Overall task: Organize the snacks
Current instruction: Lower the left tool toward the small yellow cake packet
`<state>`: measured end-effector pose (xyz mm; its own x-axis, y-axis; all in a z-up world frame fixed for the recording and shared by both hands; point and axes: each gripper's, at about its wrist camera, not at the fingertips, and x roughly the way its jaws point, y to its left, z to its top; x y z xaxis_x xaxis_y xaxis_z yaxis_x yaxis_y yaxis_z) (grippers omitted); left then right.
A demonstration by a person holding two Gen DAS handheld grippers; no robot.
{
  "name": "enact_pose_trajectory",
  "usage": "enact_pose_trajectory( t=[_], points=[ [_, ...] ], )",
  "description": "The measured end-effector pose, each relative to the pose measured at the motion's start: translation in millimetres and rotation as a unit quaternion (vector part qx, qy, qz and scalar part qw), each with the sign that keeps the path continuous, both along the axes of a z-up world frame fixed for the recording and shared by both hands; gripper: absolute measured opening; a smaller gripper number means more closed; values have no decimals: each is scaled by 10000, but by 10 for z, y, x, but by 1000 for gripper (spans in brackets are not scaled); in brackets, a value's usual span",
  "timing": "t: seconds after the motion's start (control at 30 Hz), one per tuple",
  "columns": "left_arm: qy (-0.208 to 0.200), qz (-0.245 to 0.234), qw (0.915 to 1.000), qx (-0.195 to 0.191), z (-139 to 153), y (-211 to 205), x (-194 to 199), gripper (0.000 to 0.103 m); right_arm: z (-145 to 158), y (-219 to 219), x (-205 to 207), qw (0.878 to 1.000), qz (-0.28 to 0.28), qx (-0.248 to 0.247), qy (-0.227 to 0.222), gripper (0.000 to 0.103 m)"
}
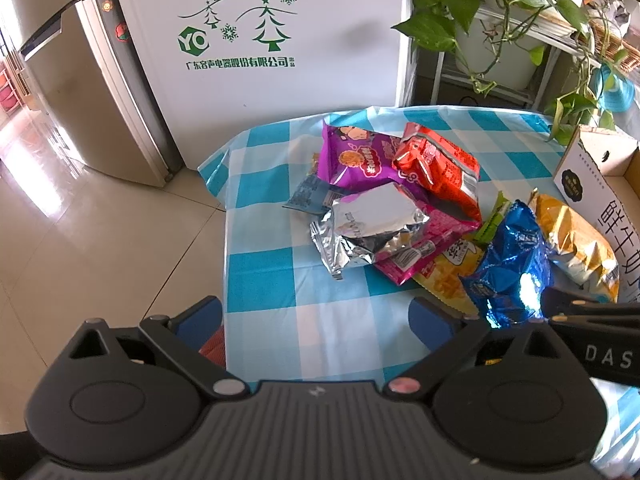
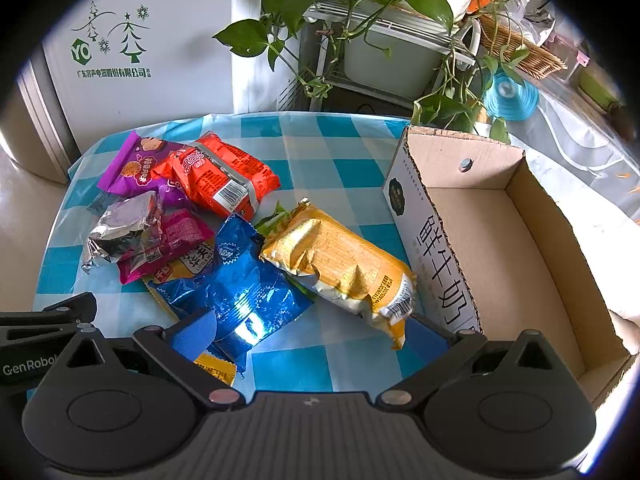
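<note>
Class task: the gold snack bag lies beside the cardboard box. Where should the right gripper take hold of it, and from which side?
Judging by its pose, grip the gold snack bag across its narrow width near the close crimped end, coming from above; it lies flat and long, and the right gripper is open just short of it.

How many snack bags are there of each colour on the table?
Purple bag: 1
Red bag: 1
Silver bag: 1
Pink bag: 1
Blue bag: 1
Gold bag: 1
Yellow bag, mostly hidden under the blue one: 1
Green bag, just a corner showing: 1
Small pale blue packet: 1
Total: 9
</note>
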<state>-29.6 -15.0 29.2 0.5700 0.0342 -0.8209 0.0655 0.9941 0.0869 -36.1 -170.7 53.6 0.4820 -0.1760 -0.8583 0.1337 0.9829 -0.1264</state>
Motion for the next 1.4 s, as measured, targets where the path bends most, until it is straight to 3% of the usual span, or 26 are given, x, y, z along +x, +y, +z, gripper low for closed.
enact_pose_trajectory(
  t=[0.47,0.6,0.8,0.97,1.13,1.4],
  points=[
    [23,-172,9997,-198,15,-24,-32,99,15,-60,-29,9999,40,160,-38,103],
    [113,-338,9984,-449,4,-29,-38,100,46,-164,-58,9990,64,437,-70,103],
    [271,-651,9961,-526,-70,-119,-74,100,135,-354,-89,9951,32,973,-194,103],
    [504,-1078,9902,-738,-172,-231,-137,100,236,-553,-120,9876,-104,1515,-390,103],
    [634,-1421,9853,-704,-288,-384,-220,100,265,-712,-170,9790,-282,1973,-432,103],
    [740,-1578,9836,-460,-446,-536,-289,100,291,-764,-223,9775,-316,2037,-454,103]
  ],
)
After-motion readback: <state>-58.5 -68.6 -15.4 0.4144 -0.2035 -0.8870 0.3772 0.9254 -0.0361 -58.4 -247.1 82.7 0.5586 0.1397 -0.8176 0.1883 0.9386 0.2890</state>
